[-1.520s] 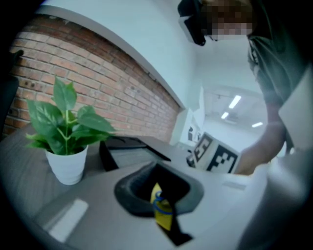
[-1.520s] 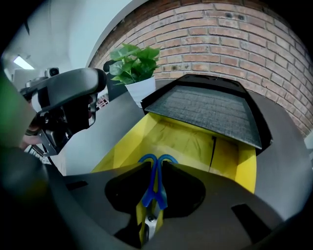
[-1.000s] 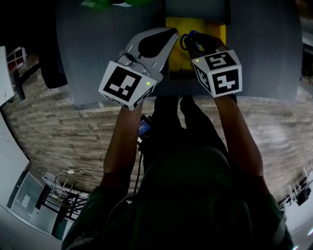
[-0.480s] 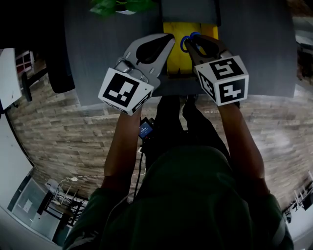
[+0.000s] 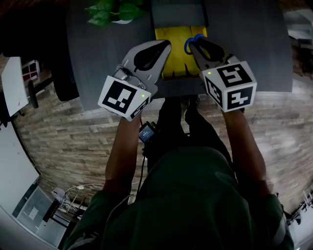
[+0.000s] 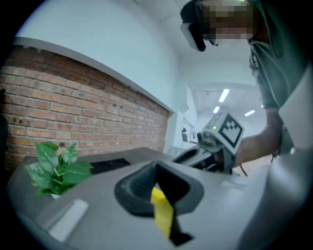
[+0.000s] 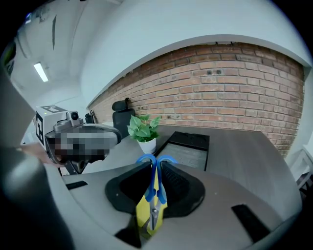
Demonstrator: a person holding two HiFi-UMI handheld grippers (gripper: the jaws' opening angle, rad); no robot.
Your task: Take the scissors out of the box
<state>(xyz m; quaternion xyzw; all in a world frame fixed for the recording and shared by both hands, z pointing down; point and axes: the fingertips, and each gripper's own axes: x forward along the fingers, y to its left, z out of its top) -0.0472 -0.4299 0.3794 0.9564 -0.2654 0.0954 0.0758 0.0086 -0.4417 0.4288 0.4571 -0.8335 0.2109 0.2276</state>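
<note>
A yellow box (image 5: pixel 176 54) stands near the front edge of the dark grey table (image 5: pixel 254 53). My right gripper (image 5: pixel 194 45) is shut on the scissors (image 5: pixel 190 44), whose blue handle loops show over the box's right side. In the right gripper view the scissors (image 7: pixel 151 193) stand upright between the jaws of the right gripper (image 7: pixel 154 195), blades down, with the yellow box (image 7: pixel 141 211) below. My left gripper (image 5: pixel 164 47) sits at the box's left wall. In the left gripper view the left gripper (image 6: pixel 159 195) has its jaws pressed on a yellow strip of the box (image 6: pixel 162 215).
A potted plant (image 5: pixel 115 10) stands at the table's far left; it also shows as the plant (image 7: pixel 143 131) in the right gripper view. A dark flat tray (image 5: pixel 178 14) lies just behind the box. A black office chair (image 5: pixel 57 58) is left of the table.
The head view has tilted, so the box, plant and tray sit lower and more of the table shows. Both grippers keep their places at the box, the right still on the scissors.
</note>
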